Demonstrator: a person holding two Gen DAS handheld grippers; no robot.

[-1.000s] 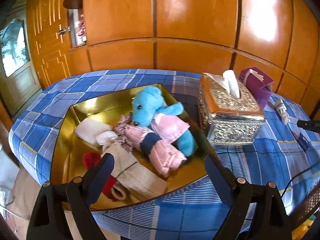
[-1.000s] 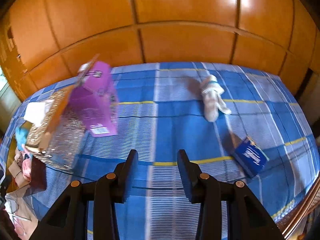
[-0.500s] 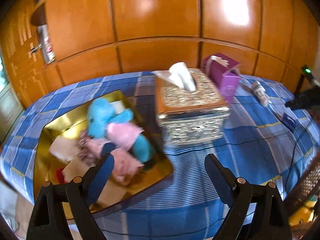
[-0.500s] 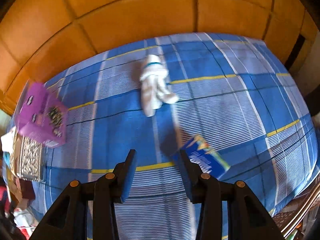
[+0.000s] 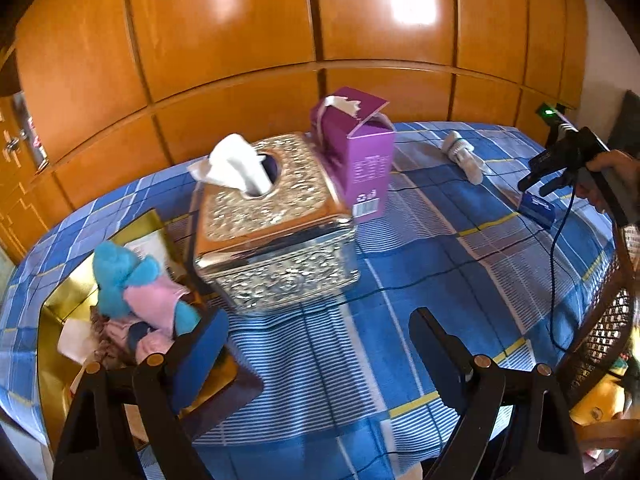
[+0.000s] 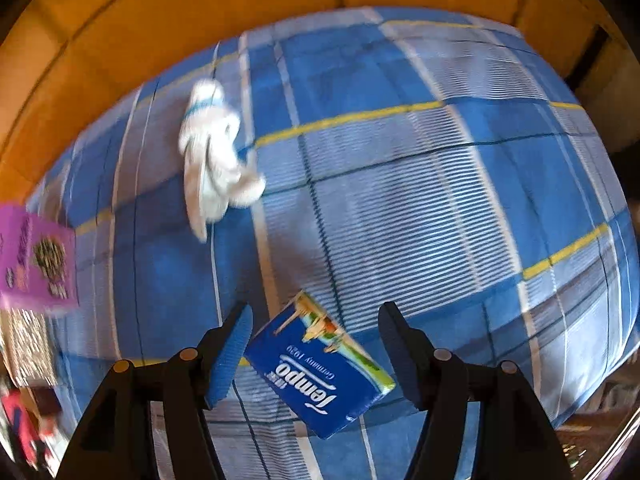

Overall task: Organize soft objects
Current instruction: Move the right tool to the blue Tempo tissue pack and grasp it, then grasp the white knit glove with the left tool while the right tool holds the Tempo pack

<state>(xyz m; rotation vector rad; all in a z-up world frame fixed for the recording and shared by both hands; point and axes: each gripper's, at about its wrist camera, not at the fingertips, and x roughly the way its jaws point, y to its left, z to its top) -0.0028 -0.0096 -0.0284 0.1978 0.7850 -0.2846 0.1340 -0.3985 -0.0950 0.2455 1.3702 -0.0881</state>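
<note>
Blue Tempo tissue pack was framed between the fingers of the right claw, low centre of the right wrist view, claw spread wide and empty, pack flat on the checked counter. Step judged: approach to pick. Next needed: descent, then closure across the pack. White sock lay upper left, well apart. Left claw was held open, empty, near the gold tray at lower left.

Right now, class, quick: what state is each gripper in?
Left gripper: open, holding nothing, over the tablecloth.
Right gripper: open, jaws on either side of the blue tissue pack, not closed on it.
</note>
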